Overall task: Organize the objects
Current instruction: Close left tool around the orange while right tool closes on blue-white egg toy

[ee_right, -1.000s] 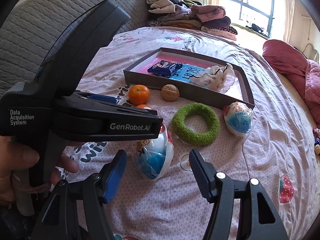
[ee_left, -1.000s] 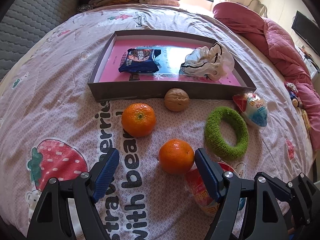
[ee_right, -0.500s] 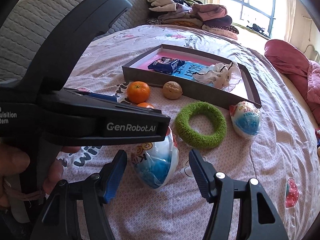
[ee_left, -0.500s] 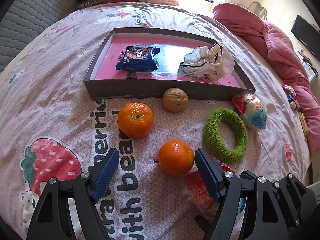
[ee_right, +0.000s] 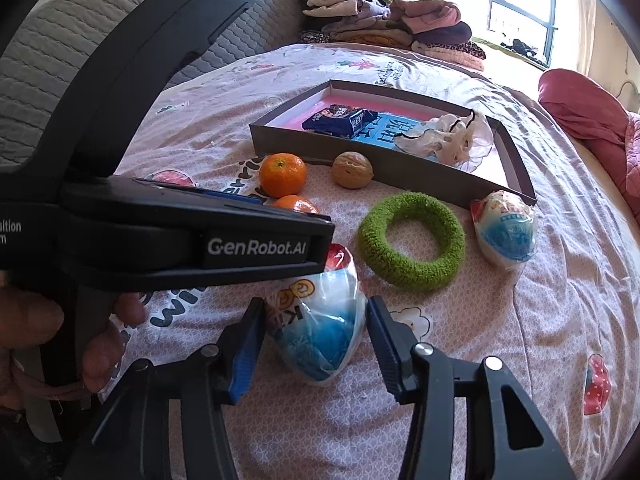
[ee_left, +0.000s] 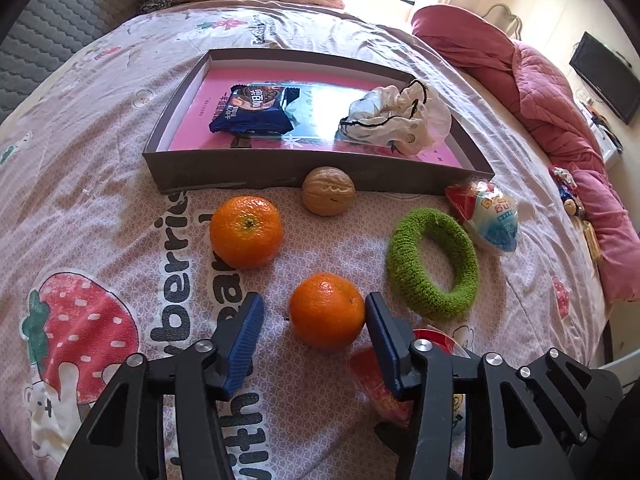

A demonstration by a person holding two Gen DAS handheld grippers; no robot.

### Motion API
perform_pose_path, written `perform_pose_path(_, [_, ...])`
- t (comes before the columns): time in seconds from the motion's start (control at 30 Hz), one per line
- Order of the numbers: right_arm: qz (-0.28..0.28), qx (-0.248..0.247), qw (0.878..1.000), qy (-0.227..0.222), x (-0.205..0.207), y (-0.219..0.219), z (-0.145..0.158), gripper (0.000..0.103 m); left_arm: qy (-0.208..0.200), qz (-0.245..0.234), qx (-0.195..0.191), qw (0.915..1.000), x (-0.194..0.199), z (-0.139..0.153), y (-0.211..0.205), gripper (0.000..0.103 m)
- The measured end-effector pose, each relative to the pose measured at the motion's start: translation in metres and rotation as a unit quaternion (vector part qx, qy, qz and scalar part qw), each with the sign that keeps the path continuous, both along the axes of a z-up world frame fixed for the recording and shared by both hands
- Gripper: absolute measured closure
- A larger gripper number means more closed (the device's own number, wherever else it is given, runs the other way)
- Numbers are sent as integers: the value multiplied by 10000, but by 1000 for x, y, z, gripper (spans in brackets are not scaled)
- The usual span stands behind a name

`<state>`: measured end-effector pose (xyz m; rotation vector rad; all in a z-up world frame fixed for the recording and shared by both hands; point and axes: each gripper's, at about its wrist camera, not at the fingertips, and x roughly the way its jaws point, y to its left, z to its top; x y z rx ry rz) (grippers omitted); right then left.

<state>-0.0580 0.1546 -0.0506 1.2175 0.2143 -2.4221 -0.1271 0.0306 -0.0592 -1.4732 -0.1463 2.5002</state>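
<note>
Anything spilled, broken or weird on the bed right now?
Nothing spilled or broken. The crumpled white drawstring bag sits untidily in the grey, pink-lined box. The two oranges, brown walnut, green fuzzy ring and wrapped egg toys lie intact outside it.

The bedsheet [ee_left: 100, 208] is printed cloth, soft and matt, and the green ring [ee_left: 434, 262] looks like fuzzy, rough yarn. The two oranges [ee_left: 246, 232] [ee_left: 326, 310] have glossy, pitted peel, the walnut [ee_left: 328, 196] a dull wrinkled shell, and the egg-shaped toy [ee_right: 318, 320] sits in shiny crinkled plastic wrap. The tray [ee_left: 280, 172] appears matt cardboard; the snack packet [ee_left: 256, 108] inside is glossy foil-like plastic.
</note>
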Motion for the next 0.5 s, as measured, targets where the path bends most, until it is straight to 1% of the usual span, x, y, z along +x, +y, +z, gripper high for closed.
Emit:
perform_pose_path(0.1, [-9, -68, 10000, -44, 0, 3, 0, 52, -28, -52, 65, 10000, 0, -1, 2, 64])
perform_pose_path(0.23, [-15, -165, 9998, -99, 2, 6, 1, 52, 17, -76, 22, 10000, 1, -1, 5, 64])
perform_pose_path(0.37, [3, -197, 9997, -109, 4, 7, 3, 52, 15, -80, 84, 9999, 2, 0, 3, 64])
perform_pose_path(0.5, [24, -163, 9998, -86, 5, 7, 3, 52, 92, -95, -33, 9999, 5, 2, 3, 64])
